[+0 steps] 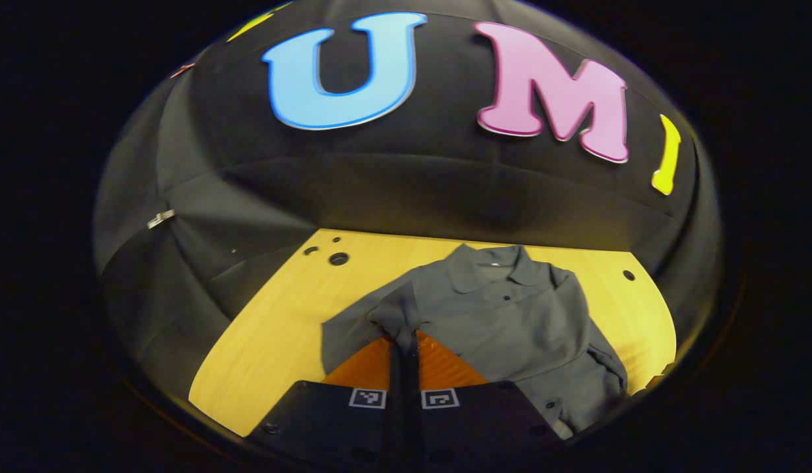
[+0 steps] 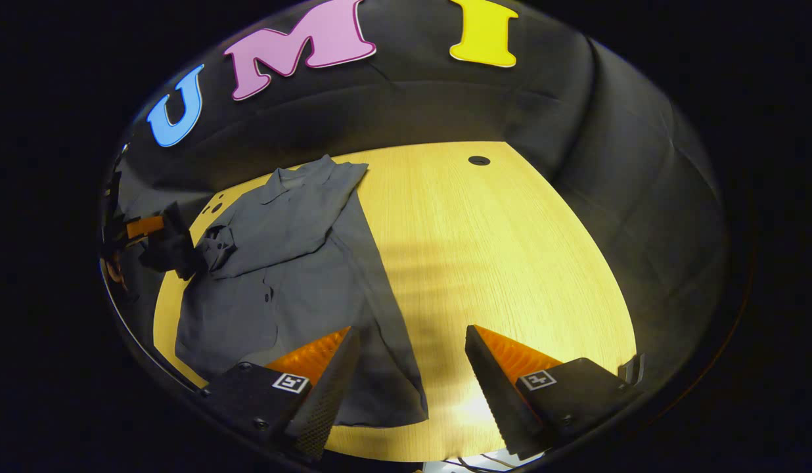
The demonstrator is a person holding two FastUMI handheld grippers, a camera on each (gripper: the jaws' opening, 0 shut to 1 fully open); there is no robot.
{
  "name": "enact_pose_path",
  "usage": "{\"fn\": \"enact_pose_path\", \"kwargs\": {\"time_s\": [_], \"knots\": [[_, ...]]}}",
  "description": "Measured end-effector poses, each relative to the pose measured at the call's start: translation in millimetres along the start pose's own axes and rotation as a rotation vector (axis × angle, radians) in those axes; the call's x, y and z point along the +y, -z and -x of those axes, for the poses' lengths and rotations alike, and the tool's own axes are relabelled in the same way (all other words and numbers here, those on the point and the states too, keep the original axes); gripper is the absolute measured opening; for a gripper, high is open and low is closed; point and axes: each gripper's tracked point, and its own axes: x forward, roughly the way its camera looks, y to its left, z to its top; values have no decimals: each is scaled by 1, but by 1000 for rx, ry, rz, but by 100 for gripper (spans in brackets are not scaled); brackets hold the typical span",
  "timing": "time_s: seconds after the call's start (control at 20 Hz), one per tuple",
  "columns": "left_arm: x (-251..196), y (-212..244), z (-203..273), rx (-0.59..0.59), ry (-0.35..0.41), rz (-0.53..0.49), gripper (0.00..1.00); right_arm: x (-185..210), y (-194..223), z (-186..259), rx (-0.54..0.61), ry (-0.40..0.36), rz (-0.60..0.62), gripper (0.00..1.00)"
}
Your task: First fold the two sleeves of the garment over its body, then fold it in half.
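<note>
Lying lengthwise, shirt [image 1: 511,322] collar [image 1: 491,266] toward wall

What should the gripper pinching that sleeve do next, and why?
Probably carry it a little farther over the shirt's chest and let go. The left gripper is shut on the sleeve, lifted and bunched, not yet flat on the grey shirt. The right gripper hangs open over the table.

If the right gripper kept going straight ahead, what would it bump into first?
Probably the bare yellow wooden table: the open right gripper points at it, just beside the grey polo shirt. Depth is hard to judge.
</note>
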Motion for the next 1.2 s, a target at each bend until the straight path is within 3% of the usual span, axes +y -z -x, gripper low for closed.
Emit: {"fn": "enact_pose_path", "kwargs": {"time_s": [0.15, 0.4, 0.6, 0.85, 1.2], "knots": [[-53, -1, -14, 30, 88, 25, 2, -14, 5, -3, 17, 14, -13, 100], [-137, -8, -35, 23, 219, -69, 5, -29, 13, -4, 38, 22, -56, 99], [-190, -1, -49, 53, 300, -47, 5, -30, 12, -5, 48, 26, -102, 100], [-225, 15, -65, 104, 337, -44, 2, -32, 12, -5, 61, 27, -135, 99], [-247, 31, -76, 150, 380, -20, 18, -26, 22, -4, 85, 26, -119, 99]]}}
